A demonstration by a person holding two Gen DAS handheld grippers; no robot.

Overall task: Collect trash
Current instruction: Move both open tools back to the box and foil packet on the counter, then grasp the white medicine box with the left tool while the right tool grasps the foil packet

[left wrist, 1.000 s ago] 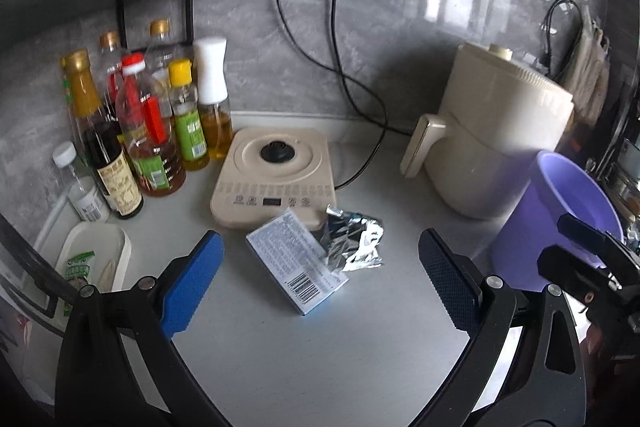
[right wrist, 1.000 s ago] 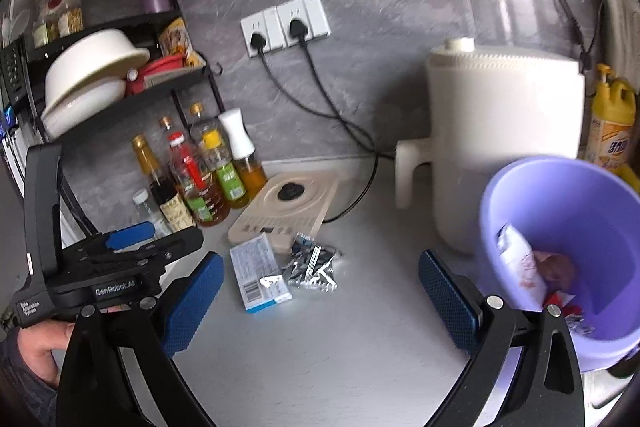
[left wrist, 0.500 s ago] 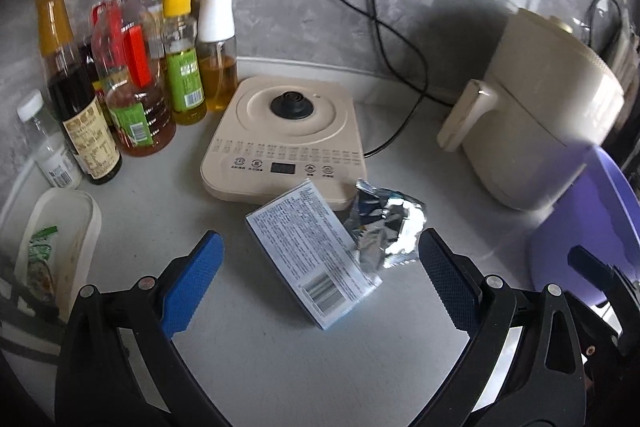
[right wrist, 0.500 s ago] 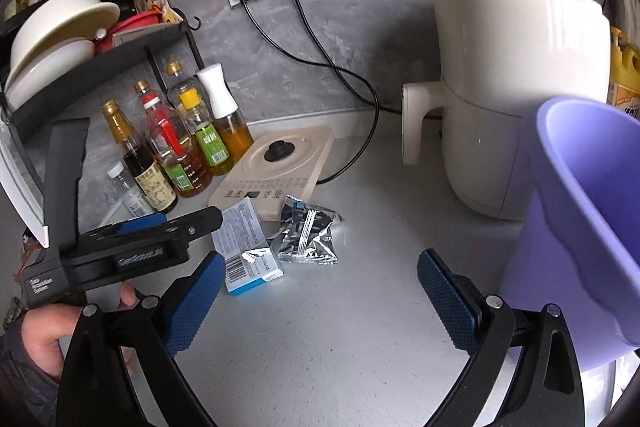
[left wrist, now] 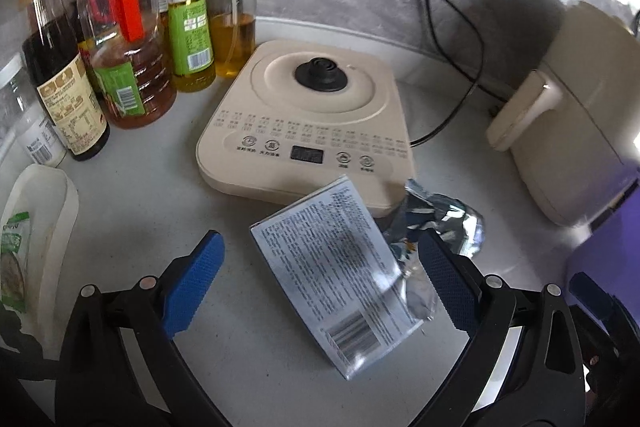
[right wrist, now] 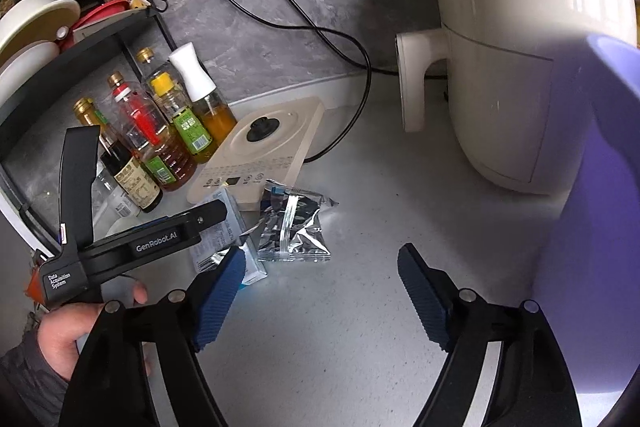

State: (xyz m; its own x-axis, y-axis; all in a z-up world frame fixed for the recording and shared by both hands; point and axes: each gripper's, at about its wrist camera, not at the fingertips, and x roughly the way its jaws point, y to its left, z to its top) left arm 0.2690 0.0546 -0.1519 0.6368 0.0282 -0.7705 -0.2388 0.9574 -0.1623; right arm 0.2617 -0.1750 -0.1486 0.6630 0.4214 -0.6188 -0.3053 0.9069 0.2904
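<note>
Closing in on the trash: the left tongs point(left wrist: 320, 283) straddle the flat printed box point(left wrist: 334, 267), not yet gripping it.

The box lies on the grey worktop point(left wrist: 132, 211), its far corner touching the front edge of the beige cooker base point(left wrist: 308, 123), with the crumpled foil wrapper point(left wrist: 444, 223) just beside it on the right. The left tongs stand wide, one blue pad on each side of the box and clear of it. The right tongs point(right wrist: 320, 291) have just been closing a little yet are still wide, with nothing between them; they hang over bare worktop near the purple bucket point(right wrist: 600, 187). I judge the next move calls for lowering the left tongs until the pads flank the box's long edges, then squeezing, taking care that the right pad does not snag the foil wrapper, and carrying the box to the bucket.
</note>
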